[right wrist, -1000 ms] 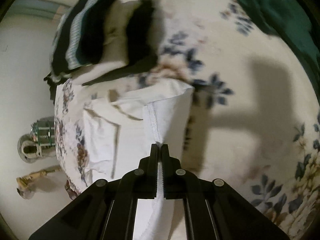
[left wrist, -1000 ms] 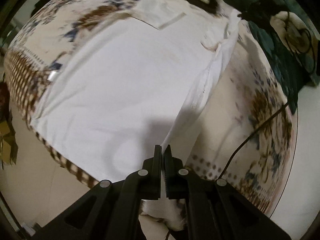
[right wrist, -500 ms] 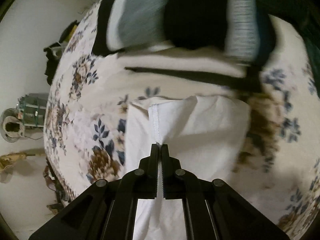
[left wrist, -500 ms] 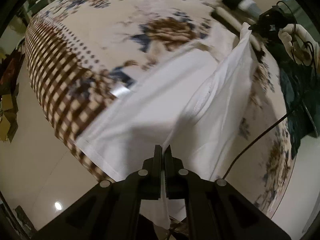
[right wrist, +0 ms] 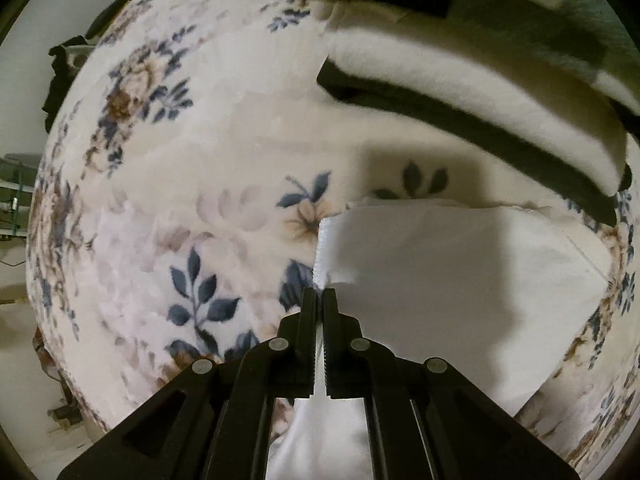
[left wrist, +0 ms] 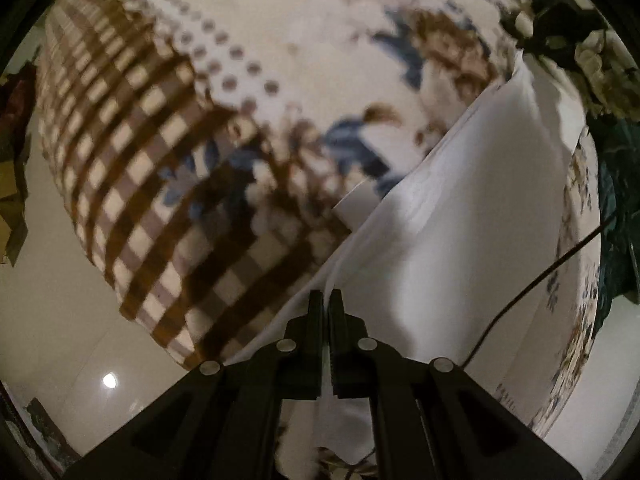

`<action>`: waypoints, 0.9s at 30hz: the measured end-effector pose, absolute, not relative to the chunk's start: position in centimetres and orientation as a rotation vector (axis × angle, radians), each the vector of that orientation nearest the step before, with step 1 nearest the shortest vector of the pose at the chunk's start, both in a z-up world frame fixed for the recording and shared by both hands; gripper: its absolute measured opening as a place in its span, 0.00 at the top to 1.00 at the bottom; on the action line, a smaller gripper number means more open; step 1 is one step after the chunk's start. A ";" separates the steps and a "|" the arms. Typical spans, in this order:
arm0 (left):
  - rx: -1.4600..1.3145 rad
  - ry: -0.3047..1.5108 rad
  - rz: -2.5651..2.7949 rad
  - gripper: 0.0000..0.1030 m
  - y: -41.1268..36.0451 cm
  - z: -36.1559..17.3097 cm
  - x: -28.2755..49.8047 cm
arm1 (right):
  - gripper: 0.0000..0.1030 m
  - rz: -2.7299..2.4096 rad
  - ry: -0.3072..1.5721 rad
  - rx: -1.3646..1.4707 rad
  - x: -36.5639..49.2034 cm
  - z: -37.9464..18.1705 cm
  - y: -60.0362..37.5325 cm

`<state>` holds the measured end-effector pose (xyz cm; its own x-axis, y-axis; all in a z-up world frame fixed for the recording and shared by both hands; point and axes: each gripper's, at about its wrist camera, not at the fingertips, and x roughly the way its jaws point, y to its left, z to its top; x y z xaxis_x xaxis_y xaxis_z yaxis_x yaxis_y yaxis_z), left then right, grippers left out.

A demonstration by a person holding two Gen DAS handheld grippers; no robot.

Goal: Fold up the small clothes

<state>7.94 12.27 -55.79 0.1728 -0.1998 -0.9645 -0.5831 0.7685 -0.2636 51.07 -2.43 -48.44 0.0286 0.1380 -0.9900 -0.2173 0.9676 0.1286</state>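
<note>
Left wrist view. My left claw (left wrist: 327, 300) is pinched together on an edge of the white garment (left wrist: 472, 216); a thin strip of cloth shows between the two black fingers. From the grip the garment runs up and to the right as a broad folded sheet, lying over the floral blanket (left wrist: 280, 20). The far corner of the garment reaches up toward a dark, blurred shape at the upper right, too smeared to identify. Left of the garment the blanket shows its brown checked border (left wrist: 160, 184), then a dotted band, then blue and brown flowers. A thin black cable (left wrist: 536, 280) crosses the blanket to the right of the garment. A dark green cloth (left wrist: 616, 208) sits past the blanket's right edge. Pale floor (left wrist: 60, 320) lies below the checked border, with a bright spot of reflected light on it.

Right wrist view. My right claw (right wrist: 319, 300) is clamped on a stitched hem of the same white garment (right wrist: 460, 280). The garment spreads flat to the right of the claw on the floral blanket (right wrist: 180, 140), its hemmed corner standing just above the fingertips. Beyond the garment lies a black-and-cream striped cloth (right wrist: 460, 88), touching or nearly touching the garment's far edge; I cannot tell which.
</note>
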 end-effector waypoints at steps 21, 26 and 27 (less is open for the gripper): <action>-0.702 1.579 0.188 0.56 13.5 -57.2 3.8 | 0.14 0.320 1.770 0.125 23.3 -47.3 -20.1; -0.639 1.489 0.245 0.96 12.1 -55.4 2.3 | 0.14 0.211 1.853 0.297 15.3 -51.7 -25.7; -0.625 1.464 0.246 0.96 12.0 -54.5 2.1 | 0.14 0.199 1.856 0.315 14.6 -52.2 -26.4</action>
